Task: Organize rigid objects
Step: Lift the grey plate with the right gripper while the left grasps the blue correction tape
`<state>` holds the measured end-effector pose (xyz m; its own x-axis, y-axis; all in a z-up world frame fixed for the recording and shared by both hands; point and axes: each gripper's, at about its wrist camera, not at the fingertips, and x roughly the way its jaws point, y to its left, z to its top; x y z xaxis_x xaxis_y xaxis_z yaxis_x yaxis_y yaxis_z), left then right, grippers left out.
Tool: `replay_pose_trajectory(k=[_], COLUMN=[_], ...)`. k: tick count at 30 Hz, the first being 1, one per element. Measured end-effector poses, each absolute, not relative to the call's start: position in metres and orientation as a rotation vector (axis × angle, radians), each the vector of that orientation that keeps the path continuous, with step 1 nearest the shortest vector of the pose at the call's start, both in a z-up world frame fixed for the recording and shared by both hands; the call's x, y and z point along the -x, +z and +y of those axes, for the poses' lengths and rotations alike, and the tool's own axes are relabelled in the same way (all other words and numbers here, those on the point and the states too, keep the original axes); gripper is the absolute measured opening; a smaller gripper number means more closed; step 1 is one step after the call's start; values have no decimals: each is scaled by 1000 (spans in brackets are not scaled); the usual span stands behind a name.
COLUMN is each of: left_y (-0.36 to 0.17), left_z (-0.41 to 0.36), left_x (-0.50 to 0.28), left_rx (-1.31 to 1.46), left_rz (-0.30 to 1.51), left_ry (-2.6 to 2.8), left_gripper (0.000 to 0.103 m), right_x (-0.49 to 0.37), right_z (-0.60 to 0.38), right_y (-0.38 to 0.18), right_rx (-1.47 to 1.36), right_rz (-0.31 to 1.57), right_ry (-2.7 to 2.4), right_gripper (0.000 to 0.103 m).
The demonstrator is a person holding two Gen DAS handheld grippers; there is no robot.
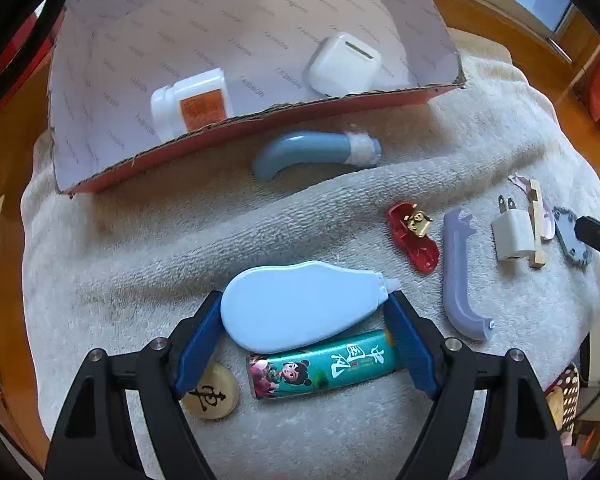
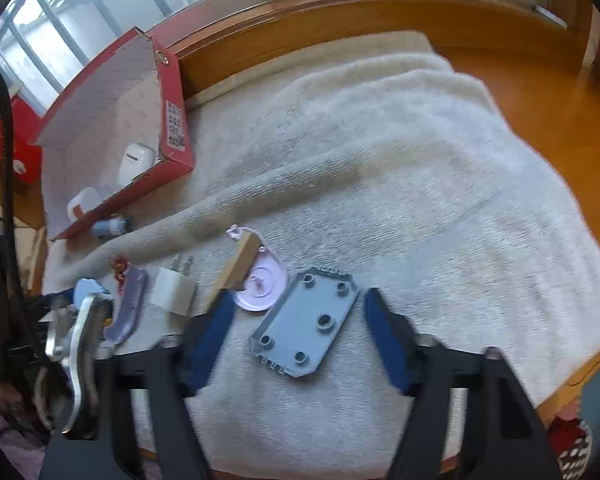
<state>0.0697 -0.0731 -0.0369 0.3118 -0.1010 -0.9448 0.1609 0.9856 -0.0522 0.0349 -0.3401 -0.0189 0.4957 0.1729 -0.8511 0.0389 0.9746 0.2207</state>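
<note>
My left gripper (image 1: 306, 300) points down at the towel, open, its blue fingers close on either side of a light blue tape dispenser (image 1: 296, 308). The dispenser lies partly over a teal printed tube (image 1: 324, 364). My right gripper (image 2: 300, 294) is open above a grey studded plate (image 2: 306, 324), which lies flat on the towel between its fingers without touching the pads. Just beyond the plate are a pink disc (image 2: 262, 284) and a wooden block (image 2: 236, 268). The red cardboard box (image 1: 100, 80) at the back holds a white bottle (image 1: 188, 104) and a white case (image 1: 344, 64).
On the cream towel (image 2: 420, 160) lie a grey-blue curved handle (image 1: 312, 152), a red toy (image 1: 414, 240), a lavender curved piece (image 1: 458, 272), a white charger plug (image 1: 512, 240) and a round wooden chess piece (image 1: 212, 396). Orange wood and windows surround the towel.
</note>
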Motion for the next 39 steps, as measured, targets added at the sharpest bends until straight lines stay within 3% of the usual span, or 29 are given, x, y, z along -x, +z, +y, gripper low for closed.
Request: replay_pose_trajectory(k=[6,11,19,39], left_y=[-37,-42,-38,-46], left_z=[-77,-86,-75,-99], left_x=[-78,-81,-85,-90], left_rx=[-31,-77,51,-23], left_rz=[1240,1218,1210,1143], left_ry=[-176,-162,-171,-90], left_gripper=[81,84,84,85], right_x=[-32,-36,-31,-30], right_z=[-340,-330,-308,-304], right_y=[-21,-29,-33,-40], right_rx=[-226,-229,-89,-47], right_rz=[1056,1050,1052,1020], right_ry=[45,28,3,-10], right_gripper=[77,85,85,81])
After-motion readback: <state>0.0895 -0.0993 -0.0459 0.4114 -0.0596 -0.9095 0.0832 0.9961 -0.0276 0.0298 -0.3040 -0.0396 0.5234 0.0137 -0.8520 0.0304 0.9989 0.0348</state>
